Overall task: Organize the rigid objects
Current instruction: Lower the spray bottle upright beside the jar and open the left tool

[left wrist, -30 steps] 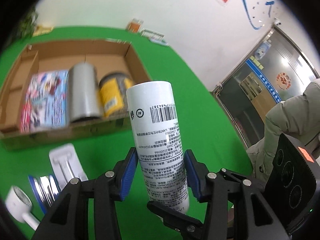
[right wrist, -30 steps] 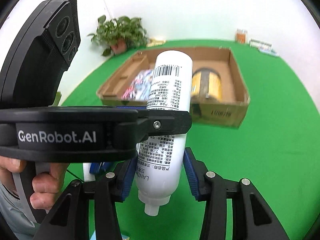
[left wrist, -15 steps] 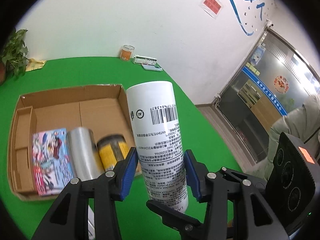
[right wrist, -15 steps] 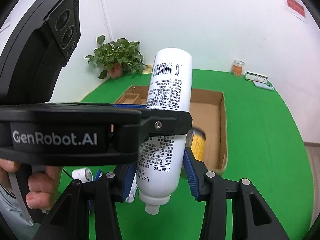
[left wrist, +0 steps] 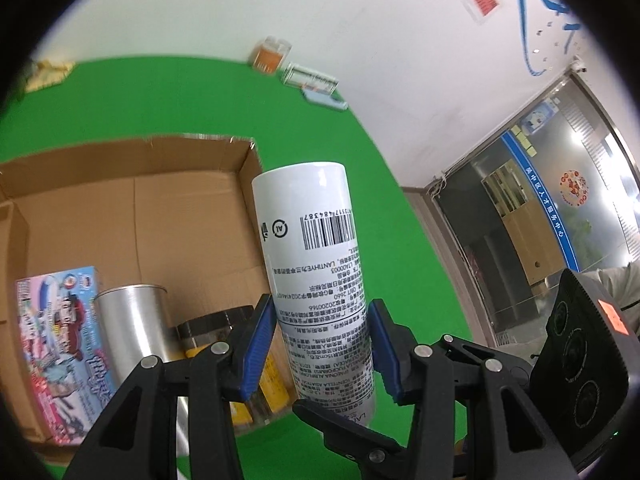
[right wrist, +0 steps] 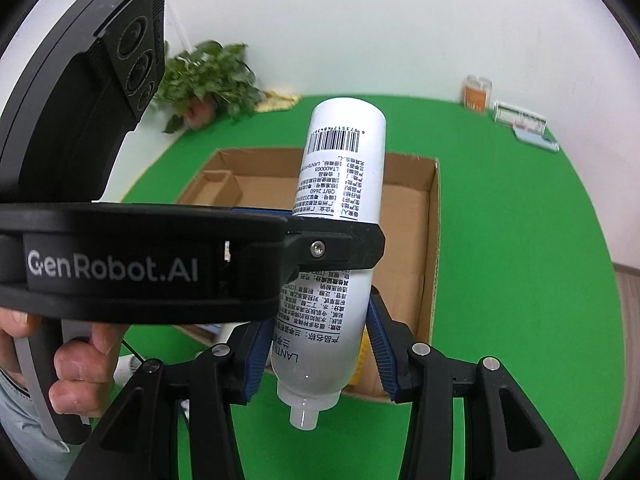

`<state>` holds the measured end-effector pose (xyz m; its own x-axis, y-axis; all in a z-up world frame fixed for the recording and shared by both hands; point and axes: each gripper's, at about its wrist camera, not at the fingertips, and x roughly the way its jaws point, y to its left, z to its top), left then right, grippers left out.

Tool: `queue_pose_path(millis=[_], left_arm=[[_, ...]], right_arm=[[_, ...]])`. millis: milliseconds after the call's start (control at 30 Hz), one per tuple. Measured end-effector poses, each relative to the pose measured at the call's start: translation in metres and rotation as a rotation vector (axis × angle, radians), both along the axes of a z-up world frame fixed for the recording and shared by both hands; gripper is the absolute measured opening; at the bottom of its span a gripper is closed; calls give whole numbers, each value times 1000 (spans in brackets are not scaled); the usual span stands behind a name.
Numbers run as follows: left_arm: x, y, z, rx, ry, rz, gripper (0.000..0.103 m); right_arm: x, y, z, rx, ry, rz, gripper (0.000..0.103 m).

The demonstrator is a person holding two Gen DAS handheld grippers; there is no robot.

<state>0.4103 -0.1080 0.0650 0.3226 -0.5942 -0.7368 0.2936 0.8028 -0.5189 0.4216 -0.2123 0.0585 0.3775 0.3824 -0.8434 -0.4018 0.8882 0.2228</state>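
The white cylindrical spray bottle with printed label and barcode (left wrist: 320,280) stood clamped between the blue pads of the left gripper (left wrist: 324,344), nozzle end toward the camera and flat base pointing away; the same bottle (right wrist: 332,264) also sat between the blue pads of the right gripper (right wrist: 320,344), its small white nozzle (right wrist: 303,418) protruding below the jaws. Both pairs of jaws stood at a moderate width, closed on the bottle body; the left gripper's finger crossed in front of the bottle in the right wrist view, just above the right jaws.

The open brown cardboard box (left wrist: 248,168) lay beyond and left of the left jaws on the green table cover (left wrist: 340,152); inside it, left of the jaws, lay a colourful printed carton (left wrist: 60,344), a plain silver metal cylinder (left wrist: 132,328) and a yellow-labelled jar with a dark lid (left wrist: 208,328), side by side.

Judged step: carry of the bottle to the box for placement. Recommended practice: both grips should be kept firm until the bottle is over the bare cardboard floor just beyond the jaws; the bottle should be laid parallel to the jar, in the gap between the jar and the box wall; one gripper should release first, the second only once the bottle rests on the floor. A round, smooth body would probably roll; placement against a neighbour or the wall would check that.
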Motion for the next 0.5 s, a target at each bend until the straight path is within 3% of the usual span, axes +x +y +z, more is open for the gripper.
queue_pose_path(millis=[233, 500], left_arm=[[34, -14, -59, 9, 118, -17, 45], [51, -27, -90, 29, 195, -43, 45]], right_arm=[[34, -9, -70, -20, 105, -17, 44], [52, -18, -118, -47, 172, -42, 43]])
